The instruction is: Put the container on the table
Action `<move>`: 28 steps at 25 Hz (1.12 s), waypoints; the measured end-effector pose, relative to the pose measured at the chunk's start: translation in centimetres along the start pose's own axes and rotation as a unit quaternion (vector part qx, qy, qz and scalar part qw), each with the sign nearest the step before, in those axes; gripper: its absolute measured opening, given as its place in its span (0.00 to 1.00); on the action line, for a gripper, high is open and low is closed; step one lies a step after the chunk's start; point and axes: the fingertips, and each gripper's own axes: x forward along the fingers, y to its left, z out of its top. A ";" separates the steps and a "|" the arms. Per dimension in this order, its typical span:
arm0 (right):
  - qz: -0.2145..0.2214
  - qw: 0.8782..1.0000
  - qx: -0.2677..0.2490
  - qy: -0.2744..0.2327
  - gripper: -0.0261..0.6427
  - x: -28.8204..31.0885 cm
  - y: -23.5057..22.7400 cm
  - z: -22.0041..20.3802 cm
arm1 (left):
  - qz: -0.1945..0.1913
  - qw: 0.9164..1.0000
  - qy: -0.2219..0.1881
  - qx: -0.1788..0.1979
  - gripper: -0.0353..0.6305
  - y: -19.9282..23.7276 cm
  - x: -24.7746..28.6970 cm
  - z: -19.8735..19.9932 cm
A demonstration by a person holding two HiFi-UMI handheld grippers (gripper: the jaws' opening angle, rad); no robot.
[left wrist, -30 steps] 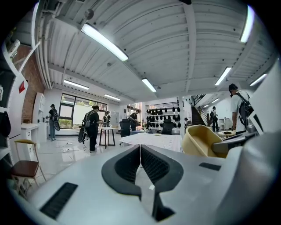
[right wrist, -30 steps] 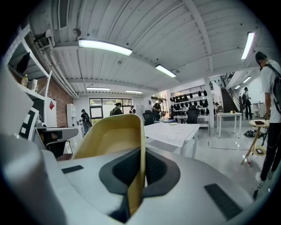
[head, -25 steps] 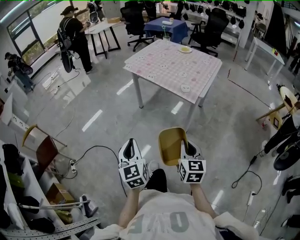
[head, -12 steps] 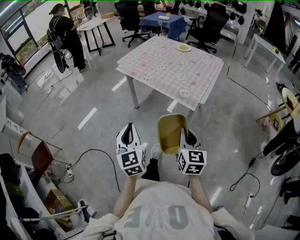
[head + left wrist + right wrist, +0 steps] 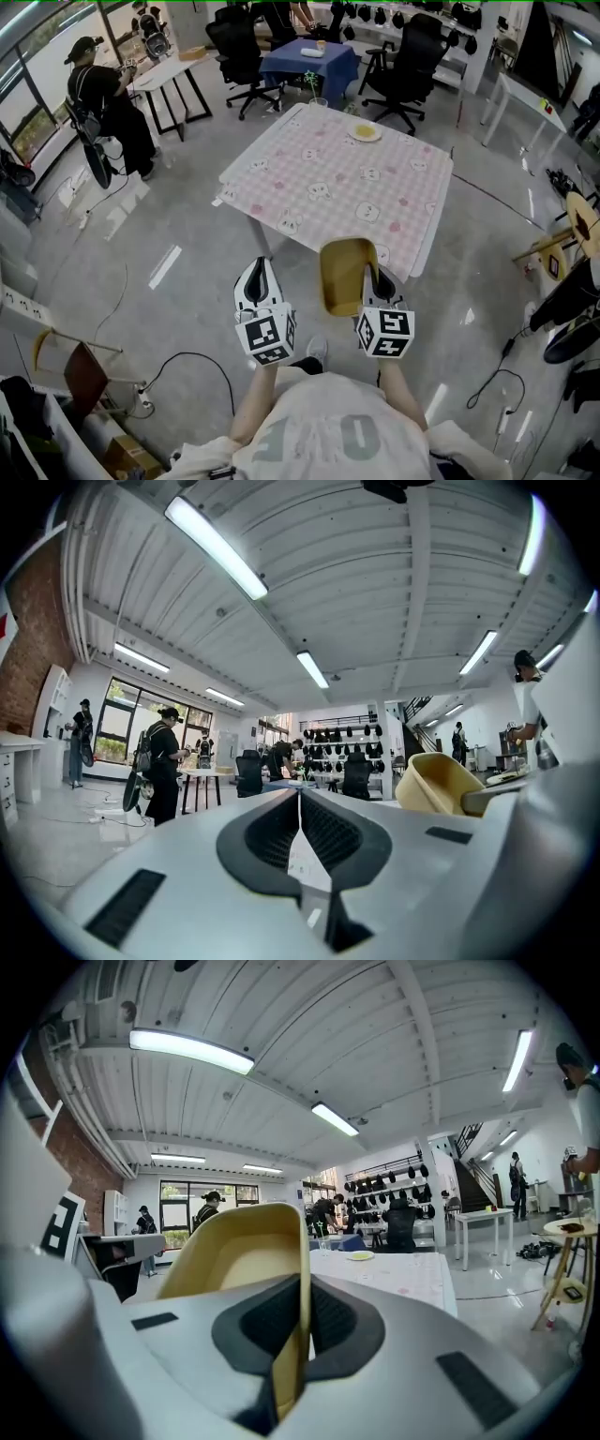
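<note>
The head view looks steeply down from above the person onto the counter (image 5: 337, 187) ahead. Both gripper views look roughly level along their fingers (image 5: 347, 1321) at that same counter.

Bright, even light from ceiling strip lights (image 5: 214, 546), plus daylight via windows (image 5: 26, 98). Glossy floor (image 5: 187, 216) throws streak glare. Gripper views: heavy fisheye, black vignetted corners, soft foreground. Head view sharp, edges bowed.

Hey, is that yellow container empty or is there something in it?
Empty, as far as shows: the container, pinched by its wall in the right gripper, shows only bare yellow inside.
</note>
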 end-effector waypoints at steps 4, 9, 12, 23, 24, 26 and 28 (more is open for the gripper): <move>-0.006 1.000 -0.005 0.005 0.08 6.7 -0.2 0.8 | -0.002 1.000 -0.008 -0.008 0.10 1.9 7.0 0.0; -0.018 1.000 -0.001 0.015 0.08 11.7 -0.7 0.8 | -0.005 1.000 -0.001 -0.009 0.10 3.0 12.4 -0.7; -0.023 1.000 0.004 0.020 0.08 13.3 -1.3 0.8 | -0.009 1.000 0.006 -0.013 0.10 2.7 14.1 -1.2; -0.007 0.999 -0.013 0.030 0.08 18.2 -2.7 1.7 | 0.001 0.999 0.024 -0.025 0.10 1.5 19.5 -2.2; -0.010 0.999 -0.020 0.025 0.08 18.5 -2.9 2.1 | 0.001 0.999 0.022 -0.024 0.10 1.3 20.0 -2.0; -0.011 0.999 -0.031 0.016 0.08 19.1 -3.3 2.8 | -0.002 1.000 0.015 -0.019 0.10 0.6 20.8 -1.5; -0.009 0.999 -0.031 0.012 0.08 19.9 -3.6 3.2 | -0.003 1.000 0.009 -0.011 0.10 0.2 21.6 -1.2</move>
